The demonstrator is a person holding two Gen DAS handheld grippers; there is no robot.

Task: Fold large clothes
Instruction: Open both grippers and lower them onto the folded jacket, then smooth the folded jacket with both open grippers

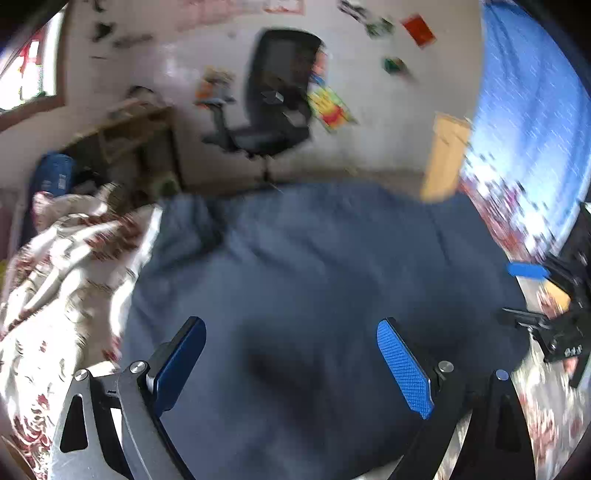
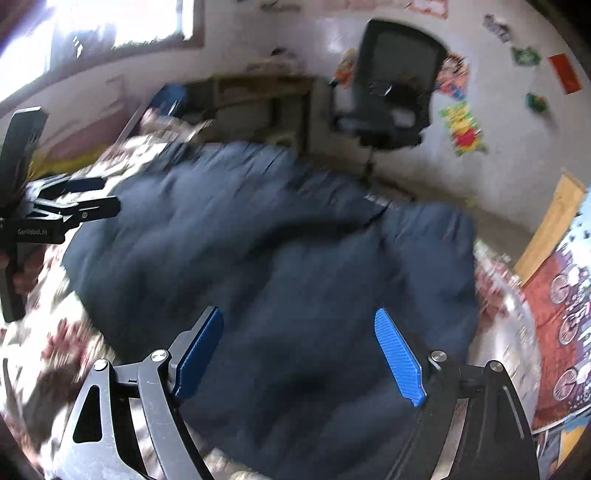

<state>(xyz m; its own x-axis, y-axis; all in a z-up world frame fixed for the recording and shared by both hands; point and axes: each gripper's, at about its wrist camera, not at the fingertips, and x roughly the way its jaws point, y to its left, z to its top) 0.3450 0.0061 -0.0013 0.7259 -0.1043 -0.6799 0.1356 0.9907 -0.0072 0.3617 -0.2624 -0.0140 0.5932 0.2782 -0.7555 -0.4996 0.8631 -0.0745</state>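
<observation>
A black office chair stands against the far white wall, which carries coloured stickers. Left of it sits a wooden desk; daylight enters a window.

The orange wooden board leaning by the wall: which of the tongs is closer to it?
Right. The right tongs hover open over the navy garment on the side toward the board; the left tongs, also open, sit farther from it, toward the floral bedding.
</observation>
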